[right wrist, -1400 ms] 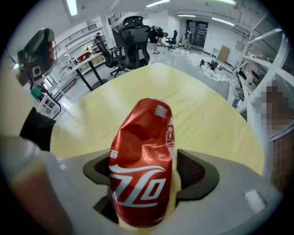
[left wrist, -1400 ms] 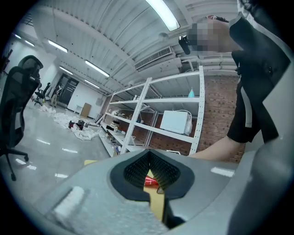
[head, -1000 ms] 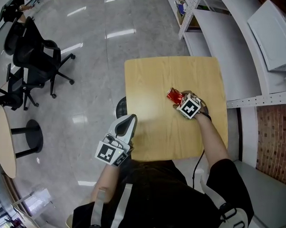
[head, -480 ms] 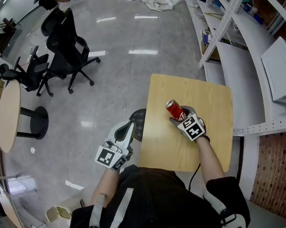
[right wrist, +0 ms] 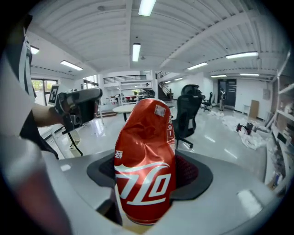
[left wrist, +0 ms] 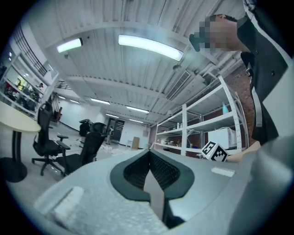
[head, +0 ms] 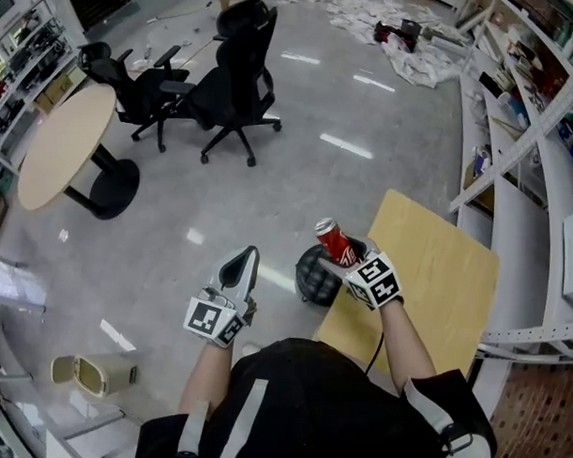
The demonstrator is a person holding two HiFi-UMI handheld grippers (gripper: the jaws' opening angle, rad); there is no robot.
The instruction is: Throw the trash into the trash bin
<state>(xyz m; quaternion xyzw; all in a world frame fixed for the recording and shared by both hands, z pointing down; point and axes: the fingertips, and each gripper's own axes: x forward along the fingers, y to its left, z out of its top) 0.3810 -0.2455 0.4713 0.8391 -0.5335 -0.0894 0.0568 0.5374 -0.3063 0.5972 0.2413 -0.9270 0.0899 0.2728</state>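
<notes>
Red crushed can (head: 332, 241) sat clamped in the right gripper (head: 344, 255), off the counter (head: 439, 284); left gripper (head: 239, 268) clenched empty; trash bin (head: 93, 374) drop remained.

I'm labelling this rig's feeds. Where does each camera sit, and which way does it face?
Head view: on the person's head, facing steeply down at the floor, wooden table, left tongs and right tongs; torso and forearms show.
Left gripper view: on the left tongs, looking along their shut jaws toward shelving; the person's torso shows at right.
Right gripper view: on the right tongs, looking along jaws clamped on the crushed red can; the left arm shows at left.
Shared: black office chairs appear in all three.
</notes>
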